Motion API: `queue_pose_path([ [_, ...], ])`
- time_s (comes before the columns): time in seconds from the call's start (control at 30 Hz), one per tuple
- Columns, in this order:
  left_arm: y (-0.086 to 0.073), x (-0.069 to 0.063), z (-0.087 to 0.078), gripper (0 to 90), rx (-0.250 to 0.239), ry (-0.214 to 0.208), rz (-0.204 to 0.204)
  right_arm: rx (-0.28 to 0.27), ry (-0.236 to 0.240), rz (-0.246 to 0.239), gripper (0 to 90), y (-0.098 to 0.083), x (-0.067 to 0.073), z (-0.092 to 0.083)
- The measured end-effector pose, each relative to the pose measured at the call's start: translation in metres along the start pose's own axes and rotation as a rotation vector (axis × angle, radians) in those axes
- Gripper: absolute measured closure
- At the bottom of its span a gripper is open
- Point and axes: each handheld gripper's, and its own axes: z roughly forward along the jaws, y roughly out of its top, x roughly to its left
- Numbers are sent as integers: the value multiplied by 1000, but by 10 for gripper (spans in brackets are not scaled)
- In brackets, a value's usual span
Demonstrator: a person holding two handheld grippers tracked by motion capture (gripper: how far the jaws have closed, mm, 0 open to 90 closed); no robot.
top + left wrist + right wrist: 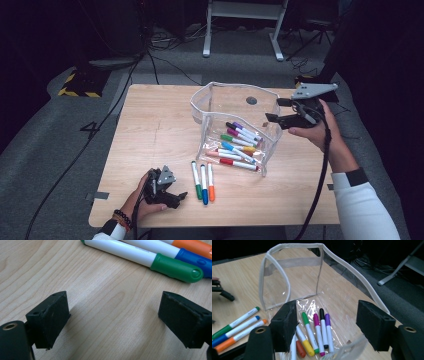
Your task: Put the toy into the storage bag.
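Mid-loading: my right tongs [272,110] gape empty beside the clear plastic pouch [215,100], left tongs [181,196] open by three capped markers [203,181] on the tabletop [150,130]; next, grab the green one.

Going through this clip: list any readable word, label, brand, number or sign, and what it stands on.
"4": a large dark numeral marked on the grey floor left of the table.
Small dark print along the white barrel of the green marker: too blurred to read.
Faint print on the green marker's barrel in the right gripper view: too small to read.
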Motion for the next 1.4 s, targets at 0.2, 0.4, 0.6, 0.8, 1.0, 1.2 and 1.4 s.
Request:
queue_pose_path([
  [0.2, 0, 0, 0, 101, 0, 0, 0, -41, -67, 23, 319, -31, -1, -31],
  [0.4, 0, 0, 0, 101, 0, 3, -2, -53, -103, 40, 317, -74, 7, -48],
  [0.6, 0, 0, 0, 101, -1, 3, -2, -64, -90, 86, 324, -123, 22, -49],
  [0.8, 0, 0, 0, 101, -1, 4, -2, -54, -27, 98, 324, -157, 50, -31],
  [1.0, 0, -1, 0, 101, -1, 5, -3, -45, 34, 90, 324, -169, 76, -7],
  [1.2, 0, -1, 0, 101, -1, 5, -4, -12, 124, 57, 331, -166, 111, 33],
  [1.4, 0, 0, 0, 101, -1, 4, -3, 33, 221, -14, 334, -150, 148, 75],
])
